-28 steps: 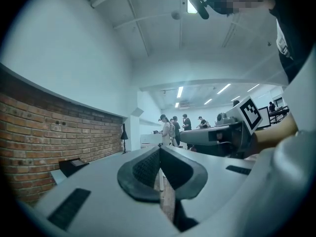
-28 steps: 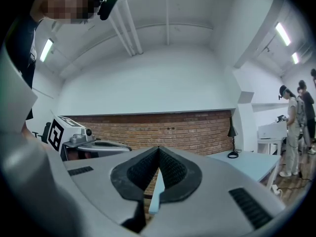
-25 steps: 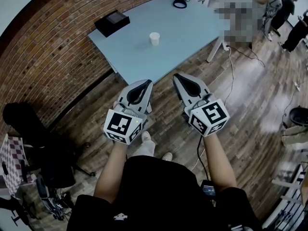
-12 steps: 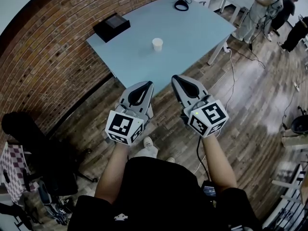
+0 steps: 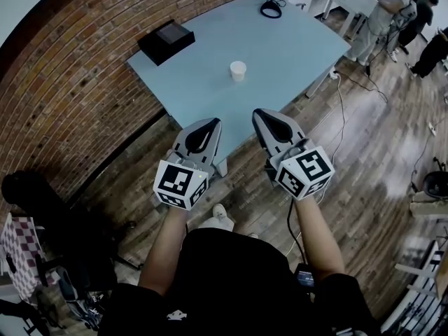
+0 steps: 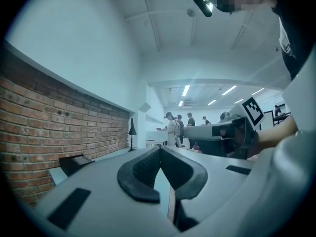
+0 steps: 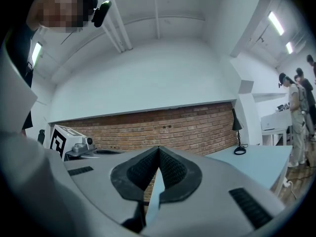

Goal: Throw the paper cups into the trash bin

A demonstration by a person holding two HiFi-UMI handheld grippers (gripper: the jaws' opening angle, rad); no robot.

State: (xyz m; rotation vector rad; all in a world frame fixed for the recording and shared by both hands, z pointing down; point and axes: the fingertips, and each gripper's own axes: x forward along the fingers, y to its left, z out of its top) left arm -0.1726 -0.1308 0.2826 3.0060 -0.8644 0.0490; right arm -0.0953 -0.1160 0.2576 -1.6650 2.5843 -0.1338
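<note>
A single white paper cup [image 5: 238, 70] stands upright near the middle of the light blue table [image 5: 294, 47]. Both grippers are held level, side by side, over the table's near edge and well short of the cup. My left gripper [image 5: 213, 121] is shut with nothing in it; in the left gripper view its pads meet at the tip [image 6: 159, 147]. My right gripper [image 5: 258, 112] is likewise shut and holds nothing, its pads closed together [image 7: 158, 149]. The cup does not show in either gripper view.
A black box [image 5: 166, 40] sits at the table's far left by the brick wall [image 5: 63, 96]; a black desk lamp [image 5: 271, 5] stands at the far end. People [image 5: 385, 12] stand beyond the table. A dark chair [image 5: 49, 208] is at the left, and a dark round container [image 5: 435, 180] at the right edge.
The table and cup have drawn nearer in the head view; the gripper tips now reach over the table's near edge. Both grippers keep the same shut pose, side by side.
</note>
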